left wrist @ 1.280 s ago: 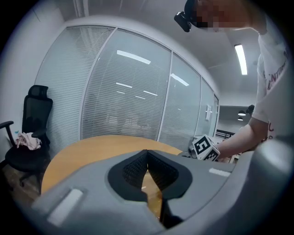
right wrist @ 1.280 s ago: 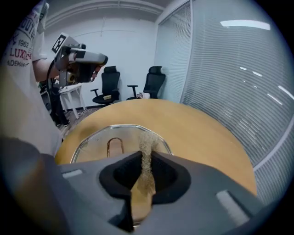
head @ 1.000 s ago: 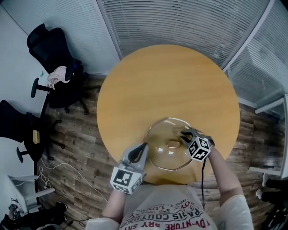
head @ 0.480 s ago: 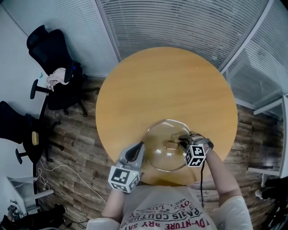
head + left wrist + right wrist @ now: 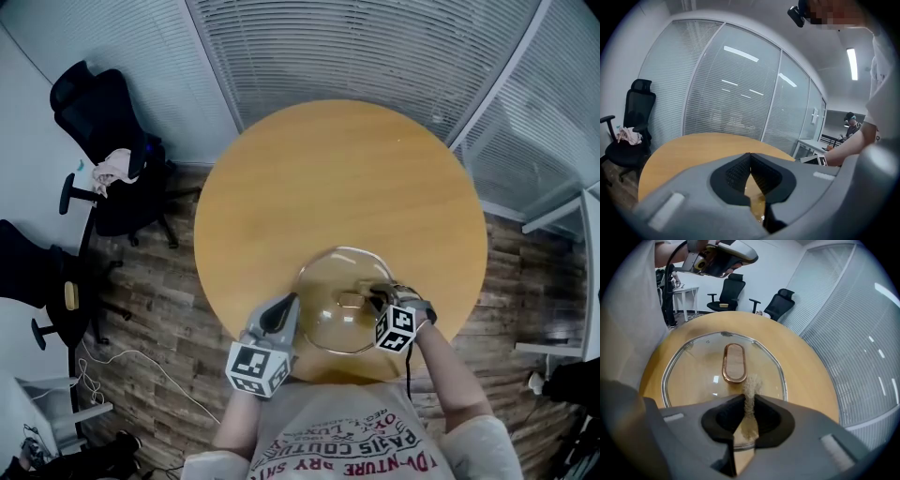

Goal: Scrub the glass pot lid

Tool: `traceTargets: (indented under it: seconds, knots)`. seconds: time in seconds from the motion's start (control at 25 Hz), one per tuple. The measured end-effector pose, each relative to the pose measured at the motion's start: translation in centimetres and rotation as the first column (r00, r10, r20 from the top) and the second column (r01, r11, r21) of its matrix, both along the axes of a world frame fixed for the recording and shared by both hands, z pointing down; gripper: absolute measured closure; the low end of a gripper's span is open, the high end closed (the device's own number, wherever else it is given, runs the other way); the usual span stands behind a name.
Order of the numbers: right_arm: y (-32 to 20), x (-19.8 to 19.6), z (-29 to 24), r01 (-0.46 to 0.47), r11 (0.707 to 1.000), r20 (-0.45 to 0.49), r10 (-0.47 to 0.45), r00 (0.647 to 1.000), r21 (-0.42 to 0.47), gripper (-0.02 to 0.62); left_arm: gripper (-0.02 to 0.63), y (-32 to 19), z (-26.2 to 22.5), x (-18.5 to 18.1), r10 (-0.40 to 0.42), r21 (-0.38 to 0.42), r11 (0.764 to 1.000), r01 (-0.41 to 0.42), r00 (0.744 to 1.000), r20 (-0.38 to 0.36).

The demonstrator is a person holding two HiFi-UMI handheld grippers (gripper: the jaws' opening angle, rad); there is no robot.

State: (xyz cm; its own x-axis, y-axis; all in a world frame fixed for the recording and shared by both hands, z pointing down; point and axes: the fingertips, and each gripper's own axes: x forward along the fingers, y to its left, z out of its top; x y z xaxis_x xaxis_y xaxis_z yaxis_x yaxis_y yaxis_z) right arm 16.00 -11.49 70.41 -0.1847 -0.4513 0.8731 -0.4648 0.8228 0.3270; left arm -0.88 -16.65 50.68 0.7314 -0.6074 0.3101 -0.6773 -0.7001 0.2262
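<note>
Since the earlier frames the right gripper (image 5: 381, 300) has been drawn a little inward from the right rim of the glass pot lid (image 5: 330, 319), while the left gripper (image 5: 285, 307) is kept at the lid's left rim. The right gripper's jaws are closed narrowly on a tan mesh scrub pad (image 5: 750, 389), which is pinched upright between the pads and pressed onto the glass. From that gripper the lid is spread directly ahead and below, and its copper-rimmed handle (image 5: 734, 363) is seen just beyond the pad's tip, lengthwise along the line of the jaws. The left gripper's jaws are brought together at their tips, and nothing is seen held between the pads; the lid's edge lies just ahead of them, though contact cannot be made out. The lid is set flat on the round wooden table (image 5: 337, 169), near the edge closest to the person, so that little tabletop is left behind either gripper. Beyond the lid, ahead of both grippers, a wide stretch of bare tabletop is offered. Office chairs (image 5: 98, 131) are placed well off to the left gripper's outer side.
</note>
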Motion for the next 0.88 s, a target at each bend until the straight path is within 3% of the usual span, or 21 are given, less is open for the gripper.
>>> traceTargets:
  seconds: [0.2, 0.48, 0.88]
  knots:
    - [1.5, 0.3, -0.2, -0.165, 0.984, 0.029, 0.167, 0.985, -0.07, 0.537, 0.6, 0.5, -0.1, 0.0, 0.009, 0.002, 1.0, -0.009, 1.0, -0.001]
    - [4.1, 0.1, 0.1, -0.255, 0.964, -0.079, 0.249, 0.965, -0.079, 0.537, 0.6, 1.4, -0.5, 0.1, 0.064, 0.015, 0.998, -0.064, 0.998, -0.003]
    - [5.2, -3.0, -0.4, -0.476, 0.864, -0.039, 0.476, 0.878, -0.164, 0.537, 0.6, 2.1, -0.7, -0.8, 0.151, 0.022, 0.988, -0.151, 0.988, -0.017]
